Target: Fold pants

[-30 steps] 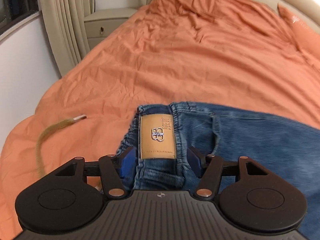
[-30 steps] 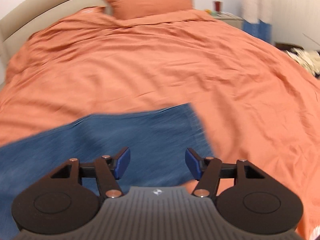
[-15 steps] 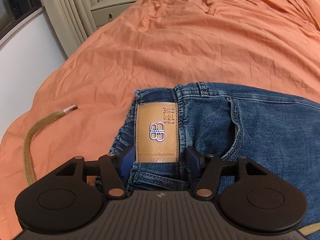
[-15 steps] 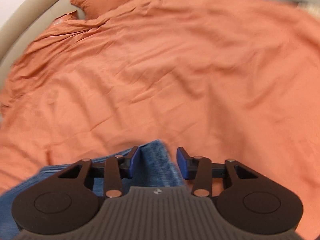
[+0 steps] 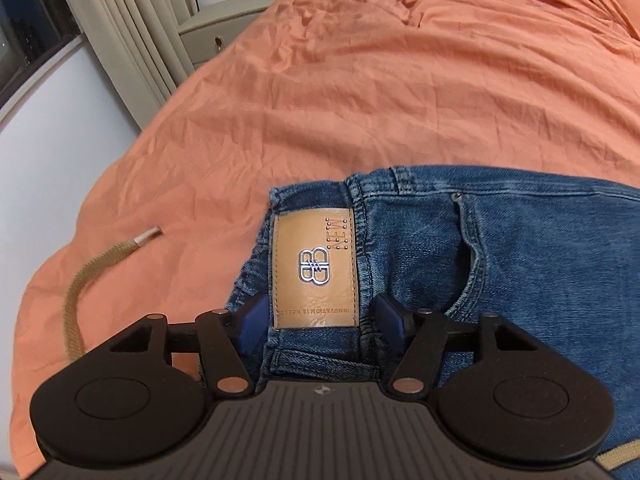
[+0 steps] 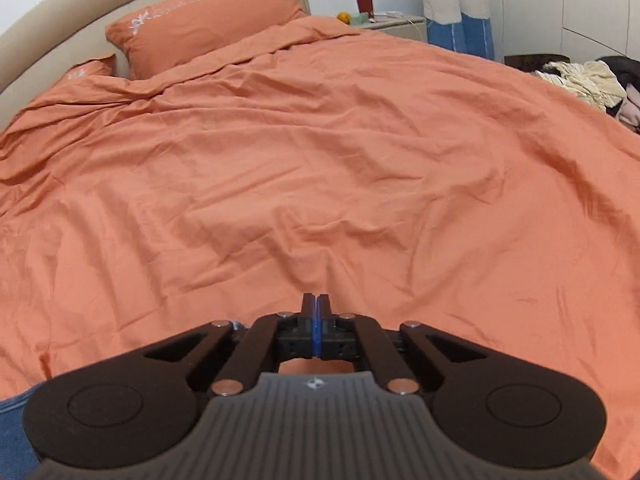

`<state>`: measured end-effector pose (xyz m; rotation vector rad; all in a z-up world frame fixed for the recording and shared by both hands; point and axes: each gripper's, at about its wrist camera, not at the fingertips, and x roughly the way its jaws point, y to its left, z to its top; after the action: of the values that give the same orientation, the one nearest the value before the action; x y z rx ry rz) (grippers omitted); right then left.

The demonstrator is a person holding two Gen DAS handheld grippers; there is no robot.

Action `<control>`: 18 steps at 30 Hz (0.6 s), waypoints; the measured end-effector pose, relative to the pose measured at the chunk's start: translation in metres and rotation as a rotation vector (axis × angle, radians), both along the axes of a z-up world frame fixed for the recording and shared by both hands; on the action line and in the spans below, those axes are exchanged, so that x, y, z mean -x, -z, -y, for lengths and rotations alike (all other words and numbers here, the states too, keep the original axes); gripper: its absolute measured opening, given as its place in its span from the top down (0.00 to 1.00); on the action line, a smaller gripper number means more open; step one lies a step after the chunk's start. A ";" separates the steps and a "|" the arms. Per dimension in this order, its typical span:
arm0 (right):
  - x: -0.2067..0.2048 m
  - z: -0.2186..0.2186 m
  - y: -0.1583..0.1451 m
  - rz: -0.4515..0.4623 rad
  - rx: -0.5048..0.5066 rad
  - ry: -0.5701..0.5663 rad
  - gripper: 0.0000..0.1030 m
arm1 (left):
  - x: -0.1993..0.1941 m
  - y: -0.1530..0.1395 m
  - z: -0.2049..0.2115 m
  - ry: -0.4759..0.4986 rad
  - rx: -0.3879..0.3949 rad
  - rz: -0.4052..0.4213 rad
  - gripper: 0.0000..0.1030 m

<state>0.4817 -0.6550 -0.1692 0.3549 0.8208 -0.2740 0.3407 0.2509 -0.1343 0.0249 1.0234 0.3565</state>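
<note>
1. Jeans [image 5: 500,264] lie on the orange duvet [image 5: 380,92], waistband toward the left gripper [image 5: 320,322].
2. Left gripper: jaws opening, straddling the leather patch [image 5: 314,268], pads clear.
3. Right gripper [image 6: 316,320]: fully closed, holding nothing.

Pants [image 5: 500,264] lie on bedspread [image 5: 360,100]; drawstring [image 5: 80,284] left of waistband; nightstand [image 5: 224,36] beyond, beside curtain [image 5: 132,28].

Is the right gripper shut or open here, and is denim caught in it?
Shut: the right gripper's blue pads meet with no gap. No denim shows between them; only orange bedding lies ahead.
</note>
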 end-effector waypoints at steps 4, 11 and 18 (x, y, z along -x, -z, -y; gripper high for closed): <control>0.037 -0.014 -0.017 -0.018 0.012 -0.085 0.99 | 0.018 -0.024 0.013 0.081 -0.044 0.036 0.30; 0.119 -0.036 -0.056 -0.019 0.027 -0.184 0.64 | 0.074 -0.077 0.049 0.312 -0.061 0.069 0.30; 0.206 -0.061 -0.079 -0.042 0.112 -0.272 0.64 | 0.150 -0.099 0.072 0.552 -0.160 0.037 0.30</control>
<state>0.2756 -0.5937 -0.0898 0.1301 0.8804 -0.0730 0.1911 0.1784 -0.0352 0.4351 0.9079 -0.0662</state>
